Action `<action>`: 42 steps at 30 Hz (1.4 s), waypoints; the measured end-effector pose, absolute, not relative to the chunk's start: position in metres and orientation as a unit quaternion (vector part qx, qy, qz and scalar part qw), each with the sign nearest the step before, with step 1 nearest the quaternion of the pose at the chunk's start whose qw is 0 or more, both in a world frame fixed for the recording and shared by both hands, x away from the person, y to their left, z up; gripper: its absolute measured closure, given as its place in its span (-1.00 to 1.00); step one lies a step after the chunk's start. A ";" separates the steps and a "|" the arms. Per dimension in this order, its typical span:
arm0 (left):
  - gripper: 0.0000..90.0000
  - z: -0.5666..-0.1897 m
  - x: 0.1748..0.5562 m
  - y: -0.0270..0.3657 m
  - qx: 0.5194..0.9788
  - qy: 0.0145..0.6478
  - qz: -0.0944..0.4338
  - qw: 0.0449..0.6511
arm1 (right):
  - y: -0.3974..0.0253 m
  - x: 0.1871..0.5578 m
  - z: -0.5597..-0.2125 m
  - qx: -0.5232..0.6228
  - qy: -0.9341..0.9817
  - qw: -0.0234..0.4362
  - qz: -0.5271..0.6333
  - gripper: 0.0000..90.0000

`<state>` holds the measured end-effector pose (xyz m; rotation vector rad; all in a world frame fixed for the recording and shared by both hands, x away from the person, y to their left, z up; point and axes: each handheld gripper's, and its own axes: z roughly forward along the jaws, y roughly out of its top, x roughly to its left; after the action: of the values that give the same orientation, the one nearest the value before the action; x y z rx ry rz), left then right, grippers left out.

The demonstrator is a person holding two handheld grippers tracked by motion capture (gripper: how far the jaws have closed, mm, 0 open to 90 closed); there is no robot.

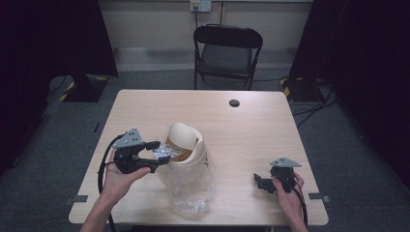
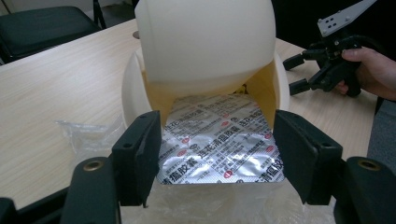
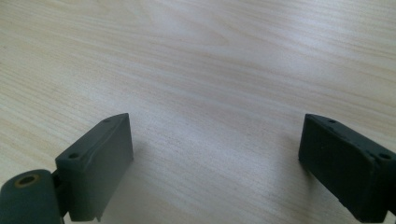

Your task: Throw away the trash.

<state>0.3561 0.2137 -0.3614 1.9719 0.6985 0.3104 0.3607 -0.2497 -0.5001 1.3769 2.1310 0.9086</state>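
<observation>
The left gripper (image 2: pixel 217 154), jaws spread, frames a foil pill sheet (image 2: pixel 219 142) resting half inside the cream bin's (image 1: pixel 186 145) mouth, probably light, thin and slippery, best pinched by its near edge, while the right gripper (image 1: pixel 263 183) rests open on the table (image 1: pixel 251 130).

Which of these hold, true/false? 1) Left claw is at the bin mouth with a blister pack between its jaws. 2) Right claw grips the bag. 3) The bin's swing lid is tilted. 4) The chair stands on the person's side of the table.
1) True: the left claw is at the mouth of the cream bin, a silver blister pack between its jaws.
2) False: the right claw is open over bare table, apart from the clear bag.
3) True: the lid is tilted.
4) False: the chair stands beyond the far edge.
</observation>
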 end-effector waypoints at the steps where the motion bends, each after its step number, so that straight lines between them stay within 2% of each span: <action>1: -0.24 -0.361 0.357 0.213 0.813 0.289 0.127 0.489 | -0.250 0.361 -0.500 0.498 0.771 0.221 0.329 -0.80; 11: -0.24 -0.360 0.363 0.202 0.812 0.293 0.124 0.490 | -0.250 0.361 -0.500 0.498 0.771 0.222 0.329 -0.80; 17: -0.25 -0.361 0.360 0.187 0.831 0.266 0.150 0.466 | -0.250 0.361 -0.500 0.498 0.771 0.222 0.329 -0.80; 27: -0.26 -0.369 0.373 0.182 0.822 0.296 0.109 0.474 | -0.250 0.361 -0.500 0.498 0.771 0.222 0.329 -0.80; 30: -0.38 -0.369 0.374 0.183 0.817 0.298 0.097 0.485 | -0.250 0.361 -0.500 0.498 0.771 0.222 0.329 -0.80; 36: -0.54 -0.365 0.369 0.190 0.813 0.293 0.107 0.492 | -0.250 0.361 -0.500 0.498 0.771 0.222 0.329 -0.80; 42: -0.60 -0.362 0.365 0.198 0.804 0.299 0.116 0.501 | -0.250 0.361 -0.500 0.498 0.771 0.222 0.329 -0.80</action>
<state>0.3652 0.1984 -0.3624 1.9436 0.7223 0.2795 0.3607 -0.2497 -0.5001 1.3750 2.1306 0.9081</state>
